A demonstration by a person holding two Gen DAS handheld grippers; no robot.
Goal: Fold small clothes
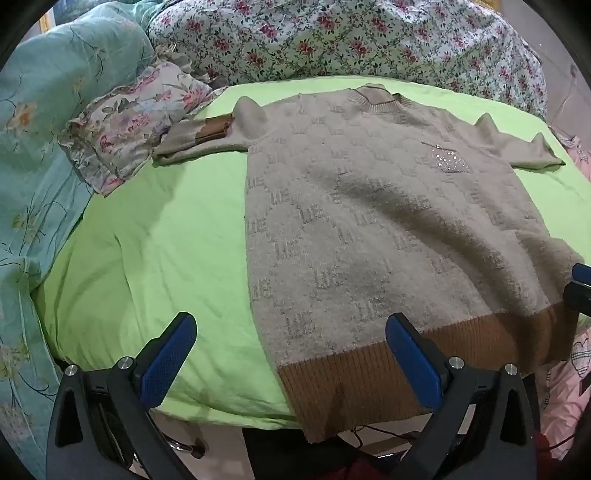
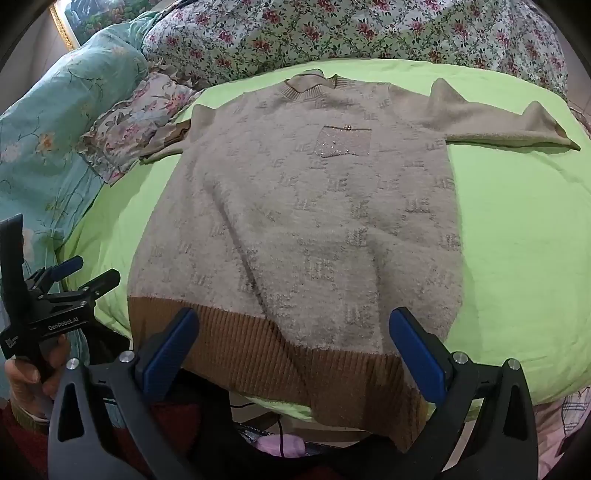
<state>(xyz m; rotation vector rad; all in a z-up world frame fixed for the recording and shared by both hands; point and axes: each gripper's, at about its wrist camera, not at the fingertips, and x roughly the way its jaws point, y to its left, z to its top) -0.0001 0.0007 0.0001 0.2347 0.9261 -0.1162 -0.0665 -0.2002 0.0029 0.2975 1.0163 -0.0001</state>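
Note:
A beige knitted sweater (image 1: 369, 221) (image 2: 295, 203) with a brown ribbed hem (image 1: 351, 376) (image 2: 258, 350) lies flat, front up, on a lime-green sheet (image 1: 155, 240) (image 2: 517, 258). Its hem hangs over the near edge. A sparkly chest pocket (image 2: 343, 142) shows. One sleeve (image 1: 199, 136) is bent towards the pillow; the other sleeve (image 2: 509, 125) stretches out to the right. My left gripper (image 1: 290, 328) (image 2: 92, 271) is open above the hem's left corner. My right gripper (image 2: 293, 325) is open above the hem's middle, with nothing between its pads.
A floral duvet (image 1: 332, 37) (image 2: 369, 29) is piled behind the sweater. To the left are a teal quilt (image 1: 44, 147) (image 2: 44, 147) and a frilled floral pillow (image 1: 140, 122) (image 2: 136, 122). Pink fabric (image 1: 565, 387) lies at the right. A hand (image 2: 26, 373) holds the left gripper.

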